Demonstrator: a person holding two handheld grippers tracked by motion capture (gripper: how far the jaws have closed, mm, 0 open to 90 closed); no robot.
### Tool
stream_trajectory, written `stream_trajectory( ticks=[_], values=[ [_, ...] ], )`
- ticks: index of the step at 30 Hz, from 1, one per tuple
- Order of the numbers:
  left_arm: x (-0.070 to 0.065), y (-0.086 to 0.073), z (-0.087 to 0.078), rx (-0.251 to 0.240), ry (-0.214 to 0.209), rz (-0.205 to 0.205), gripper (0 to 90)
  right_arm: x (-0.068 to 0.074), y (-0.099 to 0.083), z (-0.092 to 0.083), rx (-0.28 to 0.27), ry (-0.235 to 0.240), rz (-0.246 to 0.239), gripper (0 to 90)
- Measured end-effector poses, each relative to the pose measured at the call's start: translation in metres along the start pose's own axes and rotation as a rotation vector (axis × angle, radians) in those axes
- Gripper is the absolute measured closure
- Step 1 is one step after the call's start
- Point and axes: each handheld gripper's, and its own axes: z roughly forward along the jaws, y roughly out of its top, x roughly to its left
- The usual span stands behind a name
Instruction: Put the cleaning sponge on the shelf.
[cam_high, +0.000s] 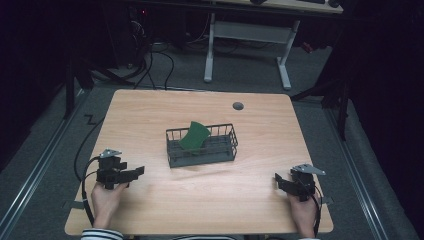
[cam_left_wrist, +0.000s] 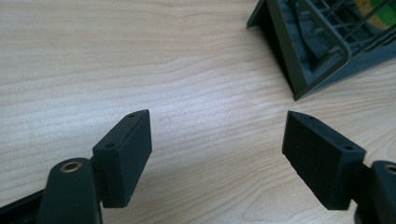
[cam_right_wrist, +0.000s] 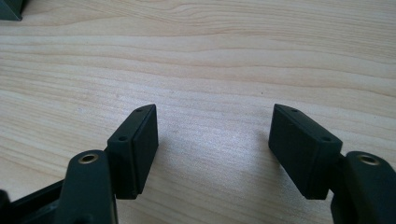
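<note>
A dark wire basket (cam_high: 172, 150) stands at the middle of the wooden table, and a green curved piece (cam_high: 194, 136) leans inside it at its left half. My left gripper (cam_high: 138, 171) is low over the table's front left, held by a hand, and points right toward the basket; its jaws are open and bare in the left gripper view (cam_left_wrist: 217, 156), where the basket's corner (cam_left_wrist: 299, 70) lies ahead at upper right. My right gripper (cam_high: 278, 180) rests at the front right with open, bare jaws (cam_right_wrist: 212, 151) over plain wood.
A round grey cable port (cam_high: 238, 106) sits in the table's far side. Cables trail off the front left edge (cam_high: 85, 175). Beyond the table, a white desk frame (cam_high: 247, 45) stands on the dark floor.
</note>
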Motion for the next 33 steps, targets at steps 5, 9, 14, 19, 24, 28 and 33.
stream_trajectory(
  ticks=[5,9,14,19,24,28,33],
  values=[
    [0.005,-0.008,0.007,-0.004,0.014,-0.029,24.1,0.001,0.000,0.000,0.002,-0.004,-0.003,33.1],
    [0.005,-0.013,0.012,-0.010,0.034,-0.028,24.0,0.001,0.000,0.000,0.002,-0.007,-0.008,33.0],
    [0.005,-0.017,0.017,-0.021,0.053,-0.021,24.0,0.001,0.000,0.000,0.002,-0.007,-0.009,33.0],
    [0.006,-0.021,0.022,-0.040,0.068,0.005,23.2,0.001,0.000,0.000,0.002,-0.007,-0.008,32.9],
    [0.004,-0.023,0.025,-0.065,0.098,0.029,22.6,0.001,0.000,0.000,0.002,-0.007,-0.009,33.0],
    [0.002,-0.025,0.027,-0.077,0.119,0.052,22.3,0.001,0.000,0.000,0.002,-0.007,-0.009,33.0],
    [0.000,-0.028,0.028,-0.093,0.134,0.066,22.3,0.001,0.000,0.000,0.002,-0.007,-0.009,32.9]
  ],
)
